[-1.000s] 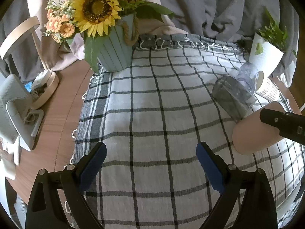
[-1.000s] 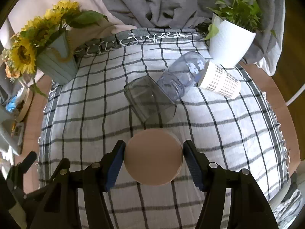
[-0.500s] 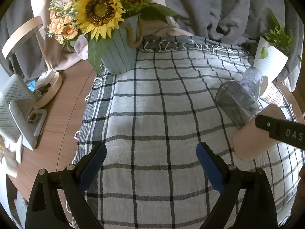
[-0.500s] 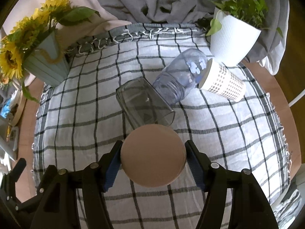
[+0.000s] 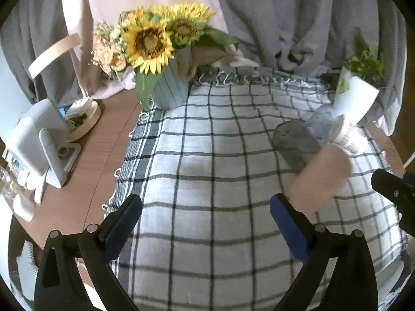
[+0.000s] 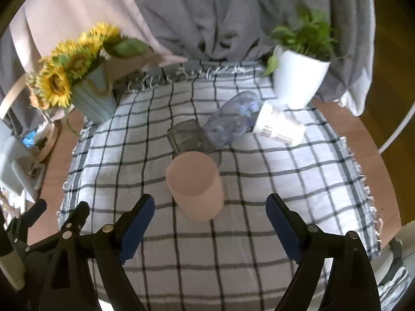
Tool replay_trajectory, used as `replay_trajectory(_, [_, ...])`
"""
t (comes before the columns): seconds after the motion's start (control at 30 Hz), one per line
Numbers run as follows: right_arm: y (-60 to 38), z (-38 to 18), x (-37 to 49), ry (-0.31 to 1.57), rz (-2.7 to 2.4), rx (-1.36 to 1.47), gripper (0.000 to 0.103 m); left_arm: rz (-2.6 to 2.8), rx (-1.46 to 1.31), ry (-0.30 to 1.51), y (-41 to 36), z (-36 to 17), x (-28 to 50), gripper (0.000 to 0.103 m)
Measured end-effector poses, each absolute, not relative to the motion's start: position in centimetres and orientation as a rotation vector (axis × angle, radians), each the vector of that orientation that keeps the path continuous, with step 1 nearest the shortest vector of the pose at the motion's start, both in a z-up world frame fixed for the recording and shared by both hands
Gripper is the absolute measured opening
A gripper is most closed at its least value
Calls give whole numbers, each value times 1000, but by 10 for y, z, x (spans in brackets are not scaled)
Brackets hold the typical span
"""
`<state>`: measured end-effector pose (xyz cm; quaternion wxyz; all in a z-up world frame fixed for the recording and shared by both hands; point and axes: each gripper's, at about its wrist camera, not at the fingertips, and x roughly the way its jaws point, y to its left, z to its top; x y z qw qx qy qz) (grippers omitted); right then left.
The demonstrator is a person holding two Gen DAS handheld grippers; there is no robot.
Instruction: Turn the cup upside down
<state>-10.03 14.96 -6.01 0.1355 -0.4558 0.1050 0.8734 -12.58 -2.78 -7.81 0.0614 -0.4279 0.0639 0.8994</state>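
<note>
A pink cup (image 6: 195, 185) stands upside down on the checked cloth (image 6: 272, 178), its flat base up. It also shows in the left wrist view (image 5: 320, 178), blurred. My right gripper (image 6: 210, 220) is open and empty, pulled back just in front of the cup, not touching it. My left gripper (image 5: 206, 220) is open and empty over the cloth (image 5: 207, 160), to the left of the cup. Part of the right gripper shows at the right edge of the left wrist view (image 5: 394, 189).
A dark clear cup (image 6: 188, 136), a bluish clear bottle (image 6: 232, 123) and a white patterned cup (image 6: 280, 125) lie on their sides behind the pink cup. A sunflower vase (image 6: 90, 96) stands back left, a white plant pot (image 6: 298, 77) back right. A lamp base (image 5: 83, 115) stands on the wooden table.
My right gripper has opened, let go of the pink cup and drawn back. The cup now stands base up on the cloth. My left gripper has pulled back a little.
</note>
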Motion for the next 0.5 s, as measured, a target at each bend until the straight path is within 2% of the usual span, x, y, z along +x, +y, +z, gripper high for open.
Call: replay_trajectory(0.5, [171, -14, -5, 315, 2643, -1187, 89, 2801, -1154, 138, -2, -20, -40, 103])
